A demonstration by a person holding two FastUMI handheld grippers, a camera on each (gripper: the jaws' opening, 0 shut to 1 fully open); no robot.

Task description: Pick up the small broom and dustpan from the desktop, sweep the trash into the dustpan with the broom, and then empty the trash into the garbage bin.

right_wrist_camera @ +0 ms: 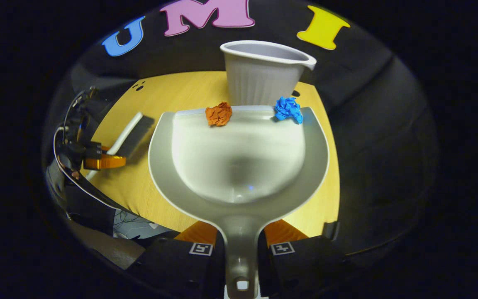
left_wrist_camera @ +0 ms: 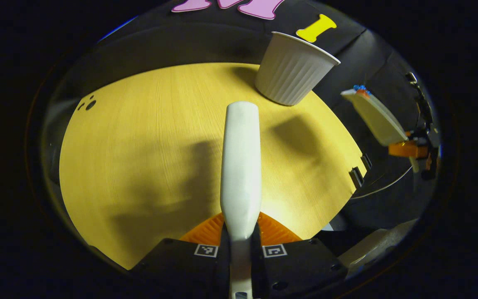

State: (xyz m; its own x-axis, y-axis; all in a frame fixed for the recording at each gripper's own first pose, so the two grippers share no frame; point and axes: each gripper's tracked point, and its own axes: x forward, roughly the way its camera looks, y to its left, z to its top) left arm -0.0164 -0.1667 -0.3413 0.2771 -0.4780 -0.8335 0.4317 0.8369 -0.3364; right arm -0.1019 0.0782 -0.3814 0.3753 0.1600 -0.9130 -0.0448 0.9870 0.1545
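Observation:
My left gripper is shut on the small white broom, whose back runs forward over the yellow table. In the right gripper view the broom shows its dark bristles, low over the table's left side. My right gripper is shut on the handle of the white dustpan. An orange paper ball and a blue paper ball lie at the pan's front lip. Just beyond that lip stands the white ribbed garbage bin. The left gripper view has the bin at the table's far edge and the dustpan held off to the right.
The table's right edge carries two small black clips. Small dark holes mark the table's far left corner. Cables trail around the left gripper's hand-held body, and black cloth walls close in behind the bin.

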